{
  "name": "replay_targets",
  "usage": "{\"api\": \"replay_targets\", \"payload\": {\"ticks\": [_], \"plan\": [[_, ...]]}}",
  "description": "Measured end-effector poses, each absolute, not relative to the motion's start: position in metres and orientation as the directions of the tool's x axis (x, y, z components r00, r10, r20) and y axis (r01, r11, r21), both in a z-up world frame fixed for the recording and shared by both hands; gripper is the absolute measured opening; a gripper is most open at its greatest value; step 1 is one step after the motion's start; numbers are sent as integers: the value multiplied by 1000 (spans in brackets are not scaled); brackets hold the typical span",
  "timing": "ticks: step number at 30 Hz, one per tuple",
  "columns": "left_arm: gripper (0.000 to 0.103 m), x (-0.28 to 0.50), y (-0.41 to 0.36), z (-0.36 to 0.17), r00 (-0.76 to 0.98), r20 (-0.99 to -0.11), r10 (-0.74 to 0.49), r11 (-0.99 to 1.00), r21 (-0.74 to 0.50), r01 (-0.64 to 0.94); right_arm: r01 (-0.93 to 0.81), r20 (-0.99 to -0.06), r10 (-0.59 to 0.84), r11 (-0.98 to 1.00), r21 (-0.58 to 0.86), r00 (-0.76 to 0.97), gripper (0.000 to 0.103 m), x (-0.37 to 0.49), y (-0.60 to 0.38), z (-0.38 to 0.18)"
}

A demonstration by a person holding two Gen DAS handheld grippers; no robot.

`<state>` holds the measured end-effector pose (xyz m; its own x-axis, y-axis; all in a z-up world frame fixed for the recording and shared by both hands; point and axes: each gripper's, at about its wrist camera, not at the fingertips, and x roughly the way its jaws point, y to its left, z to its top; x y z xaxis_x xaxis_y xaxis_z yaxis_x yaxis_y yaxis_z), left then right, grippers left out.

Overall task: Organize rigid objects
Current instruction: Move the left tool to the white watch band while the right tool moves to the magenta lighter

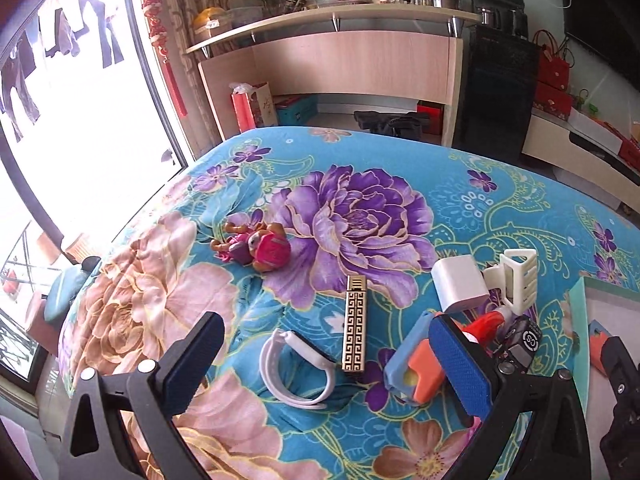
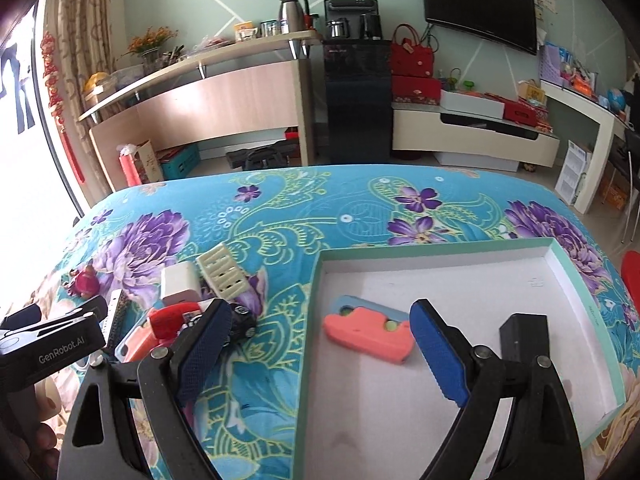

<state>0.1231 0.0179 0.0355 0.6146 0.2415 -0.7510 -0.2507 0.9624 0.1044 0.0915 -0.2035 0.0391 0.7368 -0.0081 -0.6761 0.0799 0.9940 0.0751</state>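
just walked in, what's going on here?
A person with a gripper in each hand is sorting small items off a floral bedspread into a shallow box. An orange-and-blue foam piece and a black block are already in it. Both the left gripper and right gripper are open and empty. The toy figure, gold lighter, white wristband and white charger are still outside.

Shallow box (image 2: pixel 440 256), teal rim, white inside, lay on floral bedspread; held pink/blue foam block (image 2: pixel 368 332) flat, & small black block (image 2: pixel 524 336) upright nr right wall. Left of box, loose pile: white charger (image 1: pixel 460 284), cream slatted clip (image 1: pixel 518 280), red item (image 1: pixel 486 326), black toy car (image 1: pixel 524 340), blue/orange block (image 1: pixel 416 364). Gold patterned lighter (image 1: pixel 355 324), white wristband (image 1: pixel 296 368), pink toy figure (image 1: pixel 256 246) lay apart.
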Motion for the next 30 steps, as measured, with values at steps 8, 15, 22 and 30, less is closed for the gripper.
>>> {"api": "replay_targets", "payload": {"ticks": [8,15,22,30], "plan": [[103,117,63,36,594,-760,264,942,72,-327,15,-707,56,995,94,705,91,98,-175,29],[103,114,98,26,558,-795,239,926,15,-376,-39,-725,135,988,147,676,91,101,-153,22],[103,110,113,17,538,-823,179,924,-47,-379,-126,-743,175,984,122,646,91,97,-126,14],[103,110,104,11,532,-841,97,946,-88,-312,-131,-768,193,981,142,611,91,85,-120,2]]}}
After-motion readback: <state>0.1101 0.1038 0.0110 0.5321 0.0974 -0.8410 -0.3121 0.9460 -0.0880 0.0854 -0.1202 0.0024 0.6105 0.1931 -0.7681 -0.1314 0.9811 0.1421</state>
